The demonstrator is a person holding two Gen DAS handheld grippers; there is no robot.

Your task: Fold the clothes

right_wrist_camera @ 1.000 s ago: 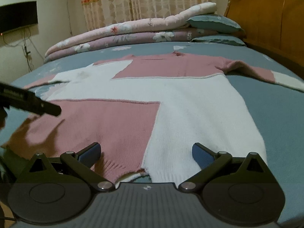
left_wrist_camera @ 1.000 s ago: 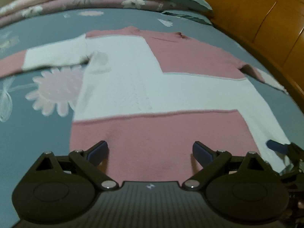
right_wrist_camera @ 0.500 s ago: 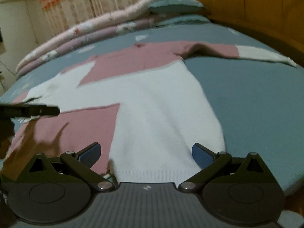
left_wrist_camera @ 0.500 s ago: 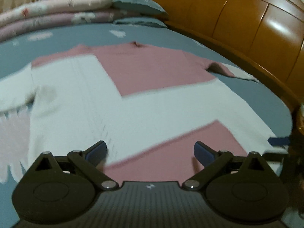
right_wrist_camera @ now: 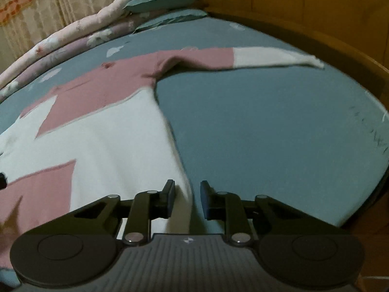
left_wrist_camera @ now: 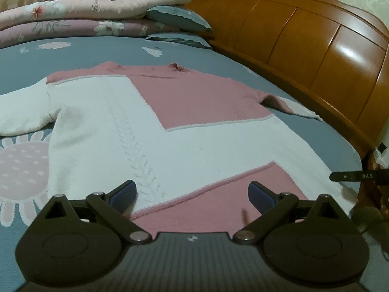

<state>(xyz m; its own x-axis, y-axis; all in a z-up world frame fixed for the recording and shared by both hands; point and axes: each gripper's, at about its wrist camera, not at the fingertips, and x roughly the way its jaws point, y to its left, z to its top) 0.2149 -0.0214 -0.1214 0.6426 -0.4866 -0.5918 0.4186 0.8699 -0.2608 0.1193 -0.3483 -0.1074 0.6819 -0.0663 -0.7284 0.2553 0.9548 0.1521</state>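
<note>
While your left gripper [left_wrist_camera: 192, 196] hangs over the lower hem of the pink-and-white sweater [left_wrist_camera: 155, 131], its fingers stand wide apart with nothing between them. The sweater lies spread flat on the grey-blue bed [left_wrist_camera: 304, 121], neck towards the pillows [left_wrist_camera: 177, 19], one sleeve reaching towards the wooden headboard [left_wrist_camera: 316, 48]. Compared with a second ago, this view has swung across the sweater towards the headboard side, so you look to be lining up on the hem rather than taking hold yet. At the right edge a dark bar marked with letters pokes in; it is probably part of your other gripper, but it is cut off. The near hem itself is hidden behind the gripper body.

From the right wrist view, your right gripper [right_wrist_camera: 187, 200] has just been closing: its fingers, wide a second ago, now stand narrow at the sweater's white side edge near the hem corner. A fold of that edge sits in the gap, yet the picture is blurred and you cannot tell whether the pads [right_wrist_camera: 170, 194] already press on it. If they do, the first fold can start from this corner. The far sleeve [right_wrist_camera: 243, 57] lies stretched out and untouched.
</note>
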